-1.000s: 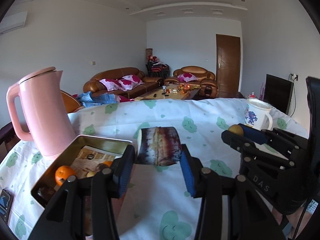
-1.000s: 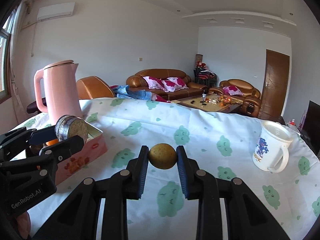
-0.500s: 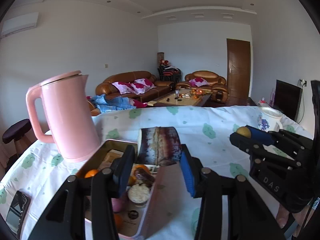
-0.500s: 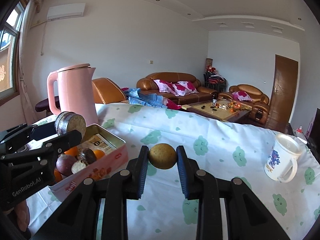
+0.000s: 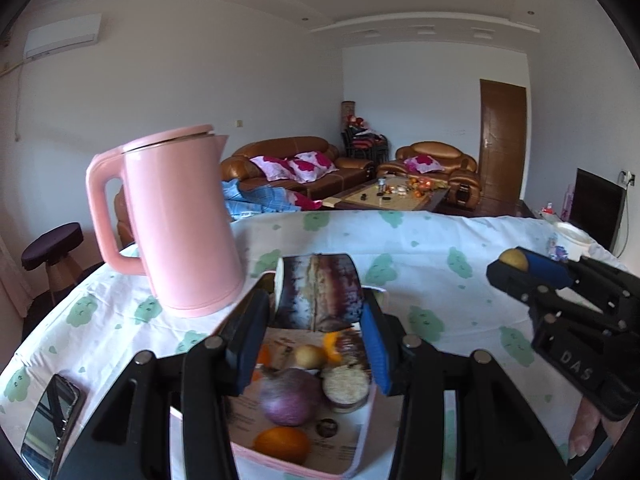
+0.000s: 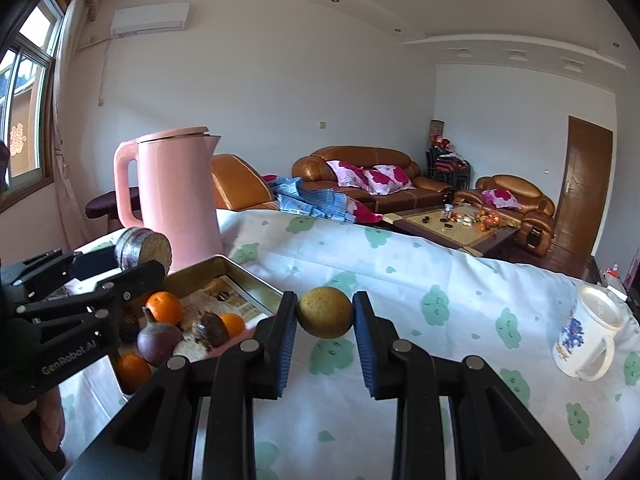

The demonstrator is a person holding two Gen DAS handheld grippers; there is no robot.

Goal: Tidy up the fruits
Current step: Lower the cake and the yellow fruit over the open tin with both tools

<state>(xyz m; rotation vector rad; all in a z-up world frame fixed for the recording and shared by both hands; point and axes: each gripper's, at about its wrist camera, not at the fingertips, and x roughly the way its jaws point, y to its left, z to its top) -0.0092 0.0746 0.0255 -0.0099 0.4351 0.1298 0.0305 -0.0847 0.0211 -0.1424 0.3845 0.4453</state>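
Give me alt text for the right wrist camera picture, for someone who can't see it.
The right gripper holds a round yellow-brown fruit above a table with a green-patterned cloth. To its left, the left gripper holds a cut fruit piece over a tin of fruit, beside a pink kettle.

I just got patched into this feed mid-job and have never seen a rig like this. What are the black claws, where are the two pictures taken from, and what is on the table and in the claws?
There is no robot arm: a person holds a two-finger gripper in each hand, and each carries a fisheye camera looking along its fingers.

In the left wrist view, the left gripper is shut on a cut purple fruit piece, held over the tin box. In the right wrist view, the right gripper is shut on a yellowish round fruit, above the tablecloth.

The box holds oranges and dark purple fruits. Also on the table: a pink kettle, a white mug and a phone.
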